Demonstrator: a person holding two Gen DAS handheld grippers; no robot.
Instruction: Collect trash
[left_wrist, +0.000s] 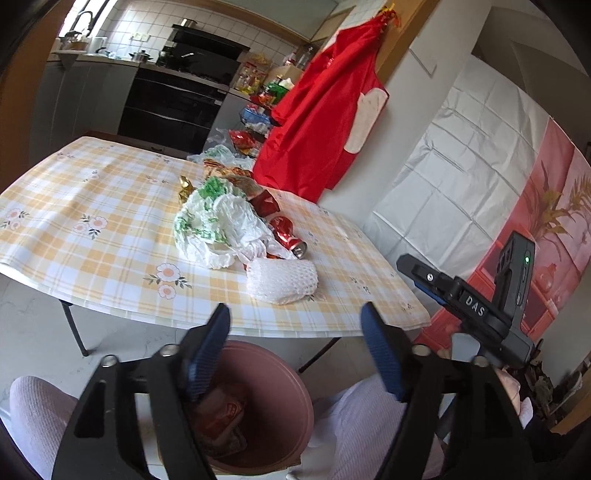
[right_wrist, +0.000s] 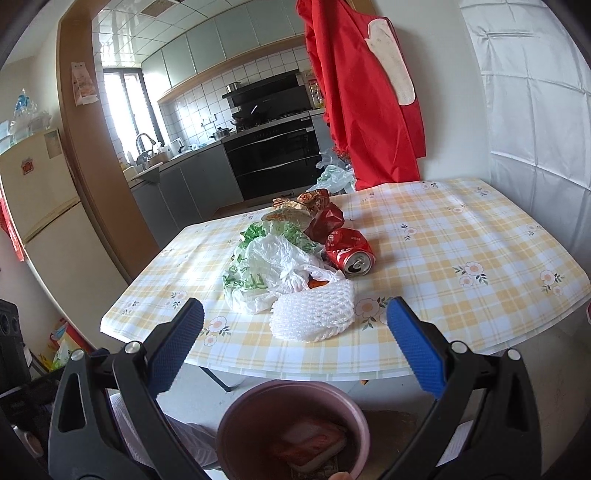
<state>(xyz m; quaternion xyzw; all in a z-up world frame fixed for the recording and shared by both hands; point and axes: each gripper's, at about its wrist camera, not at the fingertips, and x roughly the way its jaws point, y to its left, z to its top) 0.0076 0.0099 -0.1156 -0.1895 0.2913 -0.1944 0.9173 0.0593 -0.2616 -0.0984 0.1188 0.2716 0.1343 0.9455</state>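
A pile of trash lies on the table (left_wrist: 92, 221): a white foam net (left_wrist: 282, 282) (right_wrist: 314, 314) nearest the edge, a crushed red can (left_wrist: 288, 236) (right_wrist: 349, 251), a crumpled white-and-green plastic bag (left_wrist: 218, 221) (right_wrist: 266, 266) and snack wrappers (right_wrist: 306, 206) behind. Below the table edge stands a pink bin (left_wrist: 288, 387) (right_wrist: 236, 413) with a red wrapper (left_wrist: 221, 410) (right_wrist: 314, 443) inside. My left gripper (left_wrist: 295, 314) hangs open above the bin, nothing between its fingers. My right gripper (right_wrist: 295, 306) is open too, facing the foam net from short of the table edge.
A red apron (left_wrist: 317, 122) hangs at the table's far side beside a white wall cloth (right_wrist: 535, 110). A person's knees in light trousers (left_wrist: 33, 413) flank the bin. Black table legs (left_wrist: 74, 328) stand near it. A kitchen counter and oven (right_wrist: 273, 155) lie beyond.
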